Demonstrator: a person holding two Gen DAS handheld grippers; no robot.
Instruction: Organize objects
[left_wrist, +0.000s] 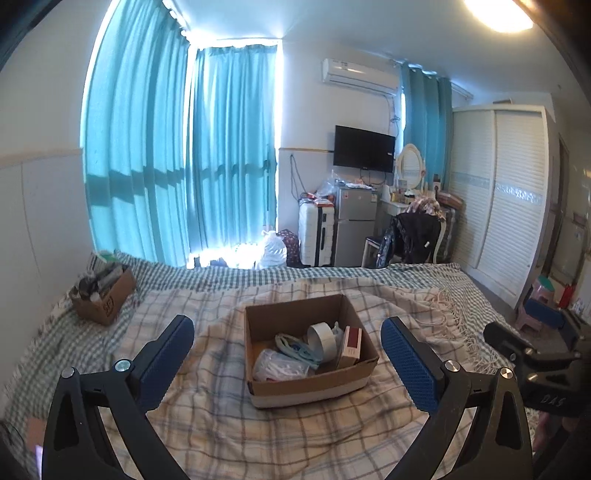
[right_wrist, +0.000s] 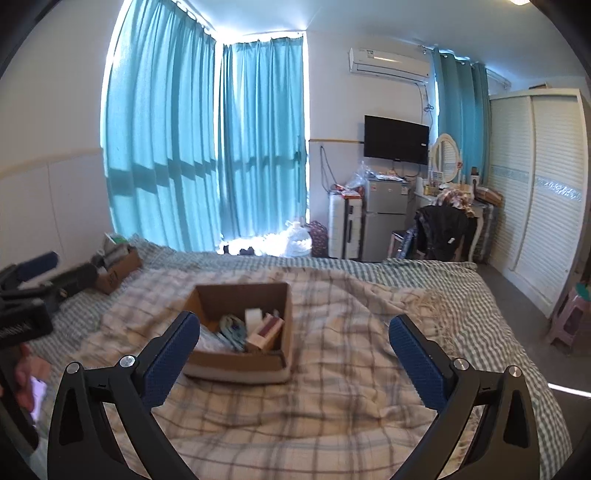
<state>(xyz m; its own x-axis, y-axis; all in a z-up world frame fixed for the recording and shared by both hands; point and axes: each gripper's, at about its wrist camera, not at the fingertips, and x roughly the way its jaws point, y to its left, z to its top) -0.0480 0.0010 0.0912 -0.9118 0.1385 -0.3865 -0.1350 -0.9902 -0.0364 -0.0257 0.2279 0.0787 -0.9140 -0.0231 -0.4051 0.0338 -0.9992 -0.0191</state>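
An open cardboard box (left_wrist: 310, 386) sits on the plaid blanket in the middle of the bed. Inside lie a white tape roll (left_wrist: 323, 338), a small red-and-white carton (left_wrist: 351, 347), a pale blue cord (left_wrist: 295, 347) and a clear plastic bag (left_wrist: 277, 365). My left gripper (left_wrist: 287, 322) hovers above the box's near side, open and empty, its blue pads either side of the box. My right gripper (right_wrist: 295, 319) is also open and empty, held over the blanket with the same box (right_wrist: 240, 369) by its left finger. The tape roll (right_wrist: 254, 317) shows there too.
A second cardboard box (left_wrist: 105, 299) full of items stands at the bed's far left. Beyond the bed are a white suitcase (left_wrist: 316, 236), a small fridge (left_wrist: 354, 225), a chair draped with clothes (left_wrist: 417, 236) and a white wardrobe (left_wrist: 498, 192). Stools (right_wrist: 569, 317) stand right of the bed.
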